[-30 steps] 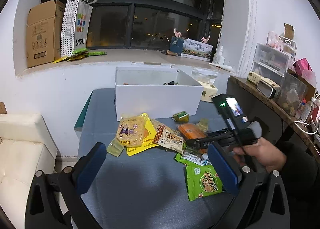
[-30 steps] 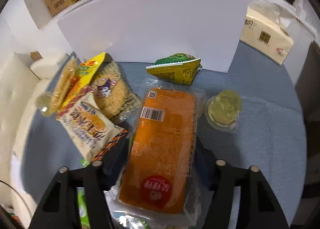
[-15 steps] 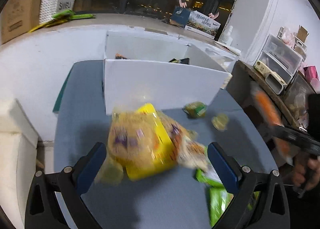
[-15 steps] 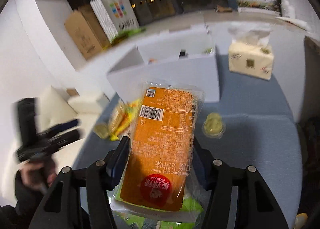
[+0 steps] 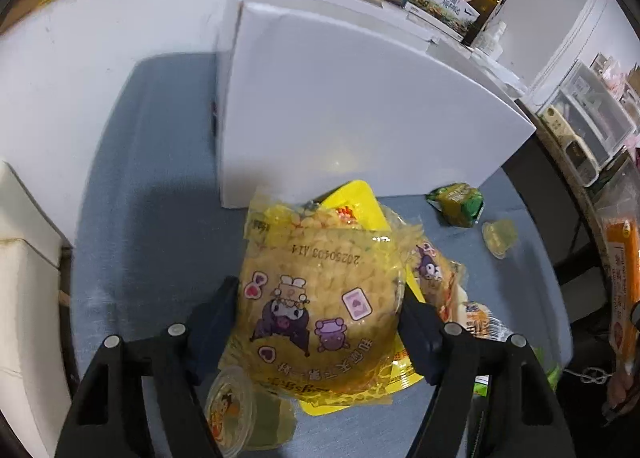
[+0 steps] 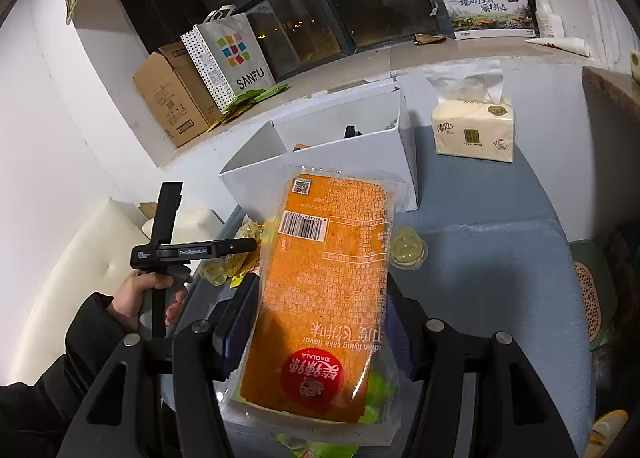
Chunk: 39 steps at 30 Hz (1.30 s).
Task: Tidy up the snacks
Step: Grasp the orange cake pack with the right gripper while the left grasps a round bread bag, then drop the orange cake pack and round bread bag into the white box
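Observation:
My left gripper is closed around a round yellow snack pack with cartoon prints, which lies on the snack pile on the blue table, just in front of the white box. My right gripper is shut on an orange cake pack and holds it up in the air, short of the white box. The orange pack also shows at the right edge of the left wrist view. The left tool shows in the right wrist view.
More snacks lie around: a jelly cup, a green-yellow packet, a second jelly cup and a yellow bag. A tissue pack stands right of the box. A white sofa is at the left.
My left gripper dropped to the pile and closed on the round yellow pack. My right gripper lifted the orange cake pack off the table and raised it high.

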### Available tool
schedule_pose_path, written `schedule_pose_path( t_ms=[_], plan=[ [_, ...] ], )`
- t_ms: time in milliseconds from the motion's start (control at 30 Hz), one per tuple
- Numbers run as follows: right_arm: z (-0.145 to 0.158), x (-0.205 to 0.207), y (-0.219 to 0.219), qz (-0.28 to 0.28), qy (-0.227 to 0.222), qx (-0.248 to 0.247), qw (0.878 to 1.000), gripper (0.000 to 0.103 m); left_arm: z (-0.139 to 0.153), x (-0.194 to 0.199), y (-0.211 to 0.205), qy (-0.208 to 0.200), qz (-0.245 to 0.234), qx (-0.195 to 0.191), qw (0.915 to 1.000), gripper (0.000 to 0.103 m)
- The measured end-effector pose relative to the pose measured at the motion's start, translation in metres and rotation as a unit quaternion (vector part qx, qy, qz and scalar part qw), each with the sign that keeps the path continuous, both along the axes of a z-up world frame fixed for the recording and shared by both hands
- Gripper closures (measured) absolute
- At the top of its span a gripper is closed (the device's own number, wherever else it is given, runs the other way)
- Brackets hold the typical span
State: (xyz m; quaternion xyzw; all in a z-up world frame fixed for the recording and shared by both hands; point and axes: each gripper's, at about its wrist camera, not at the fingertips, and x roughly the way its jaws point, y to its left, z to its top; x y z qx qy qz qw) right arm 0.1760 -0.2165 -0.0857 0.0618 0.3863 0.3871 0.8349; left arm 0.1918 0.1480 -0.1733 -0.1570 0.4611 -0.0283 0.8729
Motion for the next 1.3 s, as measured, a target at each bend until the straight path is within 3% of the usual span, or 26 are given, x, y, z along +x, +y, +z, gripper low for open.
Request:
schedule_pose_path(
  t_ms=[133, 300, 400, 533, 733, 867, 1133, 1167, 1200, 1233, 1267, 1300],
  plan=[
    [-0.002, -0.001, 0.003, 0.004, -0.005, -0.001, 1.0, 0.04, 0.029, -0.022, -0.013, -0.06, 0.005, 0.039, 0.9974, 0.025],
    [0.004, 0.0, 0.006, 0.0, -0.018, 0.004, 1.0, 0.04, 0.089, -0.058, -0.029, -0.165, 0.01, 0.041, 0.9854, 0.025],
    [0.015, 0.009, 0.014, 0.007, -0.024, 0.01, 1.0, 0.04, 0.124, -0.066, -0.03, -0.207, 0.012, 0.021, 0.978, 0.025],
    [0.037, 0.03, 0.035, 0.014, -0.048, 0.006, 0.999, 0.04, 0.159, -0.055, -0.028, -0.231, 0.004, -0.017, 0.9727, 0.025],
    [0.065, 0.081, 0.084, 0.022, -0.052, 0.002, 0.998, 0.04, 0.176, 0.0, -0.019, -0.217, 0.014, -0.028, 0.9756, 0.025],
    [0.073, 0.123, 0.12, 0.011, -0.064, -0.019, 0.998, 0.04, 0.163, 0.052, -0.006, -0.179, 0.028, -0.048, 0.9823, 0.025],
    [0.058, 0.214, 0.149, -0.02, -0.008, -0.043, 0.999, 0.04, 0.125, 0.113, 0.016, -0.11, 0.049, -0.057, 0.9911, 0.025],
    [0.057, 0.223, 0.152, -0.018, 0.002, -0.044, 0.999, 0.04, 0.123, 0.116, 0.018, -0.103, 0.053, -0.055, 0.9918, 0.021],
    [0.055, 0.229, 0.153, -0.019, 0.009, -0.044, 0.999, 0.034, 0.12, 0.12, 0.02, -0.09, 0.059, -0.051, 0.9929, 0.014],
    [0.053, 0.235, 0.154, -0.019, 0.015, -0.042, 0.999, 0.02, 0.117, 0.12, 0.02, -0.083, 0.063, -0.049, 0.9933, 0.0],
    [0.051, 0.239, 0.154, -0.026, 0.021, -0.042, 0.999, 0.008, 0.116, 0.118, 0.021, -0.087, 0.068, -0.044, 0.9929, 0.0],
    [0.05, 0.241, 0.153, -0.034, 0.022, -0.042, 0.998, 0.005, 0.117, 0.115, 0.021, -0.091, 0.071, -0.035, 0.9927, 0.0]
  ],
)
